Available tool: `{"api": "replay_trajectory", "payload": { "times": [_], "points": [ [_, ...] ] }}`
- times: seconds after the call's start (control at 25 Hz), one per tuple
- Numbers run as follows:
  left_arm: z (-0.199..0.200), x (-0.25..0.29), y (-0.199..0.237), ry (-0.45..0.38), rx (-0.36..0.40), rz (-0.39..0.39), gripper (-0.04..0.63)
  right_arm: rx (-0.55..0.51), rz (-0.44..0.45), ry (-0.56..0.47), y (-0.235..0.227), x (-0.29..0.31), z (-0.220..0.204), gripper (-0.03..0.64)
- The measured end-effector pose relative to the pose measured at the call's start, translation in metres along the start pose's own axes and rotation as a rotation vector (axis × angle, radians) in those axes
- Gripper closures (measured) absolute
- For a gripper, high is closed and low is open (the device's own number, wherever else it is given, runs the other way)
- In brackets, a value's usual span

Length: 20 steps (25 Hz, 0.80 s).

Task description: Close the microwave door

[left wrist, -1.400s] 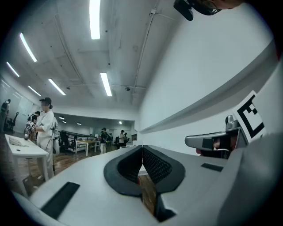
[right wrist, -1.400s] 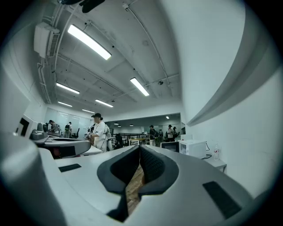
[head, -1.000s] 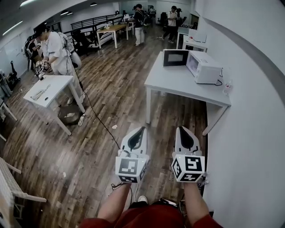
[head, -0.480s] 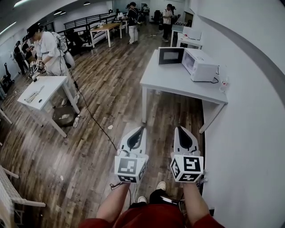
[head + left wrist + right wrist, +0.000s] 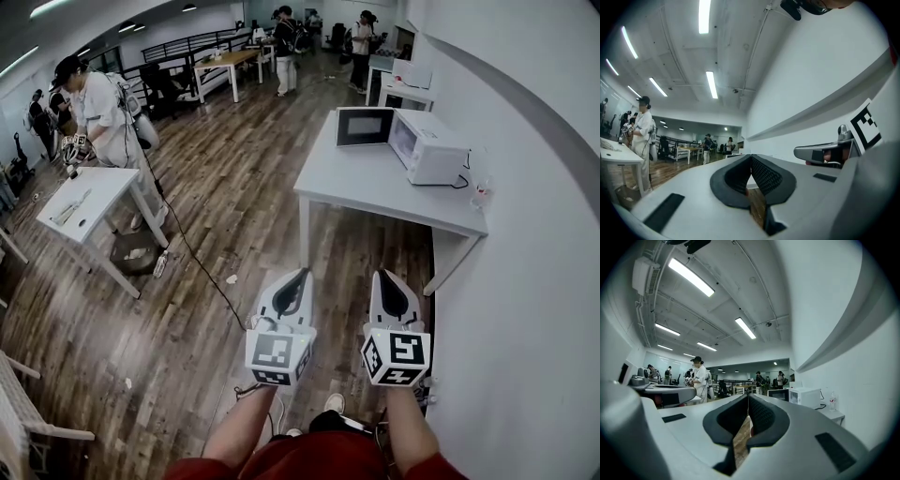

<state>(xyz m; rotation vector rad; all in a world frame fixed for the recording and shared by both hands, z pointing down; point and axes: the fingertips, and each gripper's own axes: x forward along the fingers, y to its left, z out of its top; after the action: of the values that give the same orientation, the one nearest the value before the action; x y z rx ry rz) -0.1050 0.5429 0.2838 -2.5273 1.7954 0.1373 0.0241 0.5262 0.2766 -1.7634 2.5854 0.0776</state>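
Observation:
The white microwave (image 5: 429, 147) stands at the far right end of a white table (image 5: 367, 187), against the wall. Its dark-windowed door (image 5: 365, 126) is swung out to the left, open. My left gripper (image 5: 300, 275) and right gripper (image 5: 382, 275) are held side by side over the wooden floor, well short of the table, both shut and empty. In the right gripper view the microwave (image 5: 807, 397) and its open door (image 5: 777, 394) show small beyond the closed tips of the right gripper (image 5: 748, 397). The left gripper (image 5: 751, 157) hides the microwave in its own view.
A white wall (image 5: 525, 244) runs close along my right. A small bottle (image 5: 481, 194) stands on the table's near right corner. At the left a person in white (image 5: 94, 98) works at a small white table (image 5: 89, 202), and a cable (image 5: 192, 253) trails across the floor.
I have moved forward across the floor, so the table and microwave look a little nearer. Both grippers stay side by side and shut.

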Motion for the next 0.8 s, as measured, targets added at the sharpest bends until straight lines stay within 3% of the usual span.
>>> {"api": "replay_trajectory", "payload": {
  "times": [0.8],
  "points": [
    [-0.012,0.178,-0.031,-0.005,0.020,0.034,0.569,0.028,0.031,-0.022,-0.145,0.113,-0.004,0.589]
  ]
}}
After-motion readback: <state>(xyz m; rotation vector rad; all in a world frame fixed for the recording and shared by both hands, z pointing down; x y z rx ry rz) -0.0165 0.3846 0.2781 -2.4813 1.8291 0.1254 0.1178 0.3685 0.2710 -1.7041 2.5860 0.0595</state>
